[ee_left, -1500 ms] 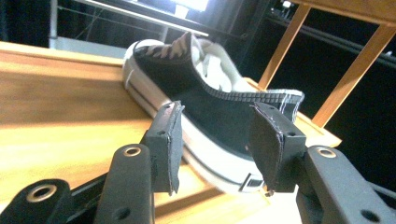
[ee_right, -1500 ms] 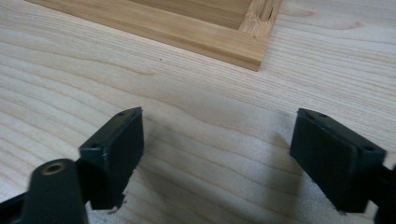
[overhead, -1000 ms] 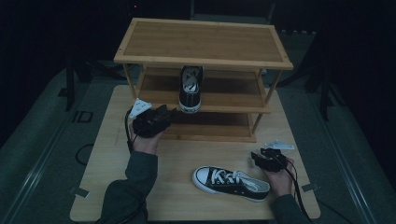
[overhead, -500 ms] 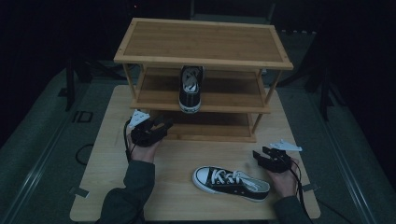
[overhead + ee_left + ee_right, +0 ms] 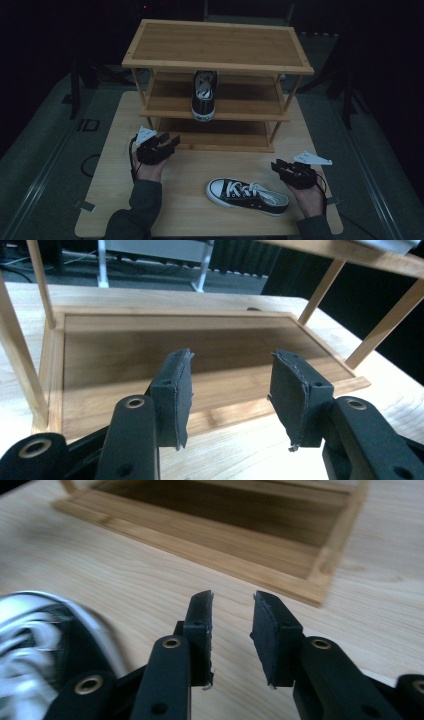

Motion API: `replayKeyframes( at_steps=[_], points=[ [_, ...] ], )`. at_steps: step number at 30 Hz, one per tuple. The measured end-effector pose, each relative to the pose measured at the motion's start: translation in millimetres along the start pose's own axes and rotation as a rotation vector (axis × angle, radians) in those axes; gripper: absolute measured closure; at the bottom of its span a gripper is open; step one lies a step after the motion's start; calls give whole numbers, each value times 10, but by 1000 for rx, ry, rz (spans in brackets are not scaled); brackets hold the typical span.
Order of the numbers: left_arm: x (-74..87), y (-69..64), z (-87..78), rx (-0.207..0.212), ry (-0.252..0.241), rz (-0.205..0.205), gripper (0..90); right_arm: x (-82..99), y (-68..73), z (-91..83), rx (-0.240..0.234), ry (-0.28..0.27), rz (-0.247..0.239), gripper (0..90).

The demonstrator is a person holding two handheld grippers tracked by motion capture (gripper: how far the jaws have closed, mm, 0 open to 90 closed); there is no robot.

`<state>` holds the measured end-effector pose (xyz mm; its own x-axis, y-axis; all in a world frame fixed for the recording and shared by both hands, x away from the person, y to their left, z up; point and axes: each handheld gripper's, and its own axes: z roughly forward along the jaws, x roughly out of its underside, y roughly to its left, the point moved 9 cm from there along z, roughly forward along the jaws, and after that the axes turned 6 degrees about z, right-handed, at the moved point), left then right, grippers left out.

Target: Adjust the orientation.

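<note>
A three-tier wooden shoe rack (image 5: 215, 45) stands at the back of the table. One black-and-white sneaker (image 5: 204, 95) sits on its middle shelf, toe toward me. Its mate (image 5: 247, 196) lies on the table in front, toe to the left, and its blurred edge (image 5: 45, 640) shows in the right gripper view. My left gripper (image 5: 169, 141) (image 5: 231, 360) is open and empty, low before the bottom shelf (image 5: 200, 345). My right gripper (image 5: 278, 166) (image 5: 232, 597) hovers just right of the lying sneaker's heel. Its jaws have just been closing, now stand narrowly apart, and hold nothing.
The light wooden table (image 5: 115, 150) ends in dark floor on every side. The rack's thin uprights (image 5: 36, 270) rise beside the left gripper. A cable (image 5: 90, 162) trails off the table's left edge. Bare tabletop (image 5: 200, 165) lies between the two hands.
My left hand has come down from the middle shelf level to the front of the bottom shelf. My right hand has lifted slightly beside the sneaker's heel, and its jaws stand narrower.
</note>
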<state>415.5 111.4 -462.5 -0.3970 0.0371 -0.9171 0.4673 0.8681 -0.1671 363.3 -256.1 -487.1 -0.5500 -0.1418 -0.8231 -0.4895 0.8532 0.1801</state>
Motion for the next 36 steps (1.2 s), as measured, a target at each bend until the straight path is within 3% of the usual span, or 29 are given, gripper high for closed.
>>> replayKeyframes(
  at_steps=[9, 16, 25, 32, 36],
  points=[
    [72, 2, 16, -2, 18, 12, 514, 20, 299, -102, -90, 16, -49, 721],
    [109, 35, 5, -4, 23, -3, 514, 133, 580, -136, -166, 56, -131, 695],
    [130, 23, 19, -3, 28, -5, 512, 170, 657, -177, -219, 51, -137, 668],
    [132, 27, 16, -4, 27, -10, 511, 275, 758, -47, -243, 151, -200, 669],
    [136, 34, 18, -4, 26, -16, 511, 268, 767, -25, -253, 176, -215, 678]
  ],
)
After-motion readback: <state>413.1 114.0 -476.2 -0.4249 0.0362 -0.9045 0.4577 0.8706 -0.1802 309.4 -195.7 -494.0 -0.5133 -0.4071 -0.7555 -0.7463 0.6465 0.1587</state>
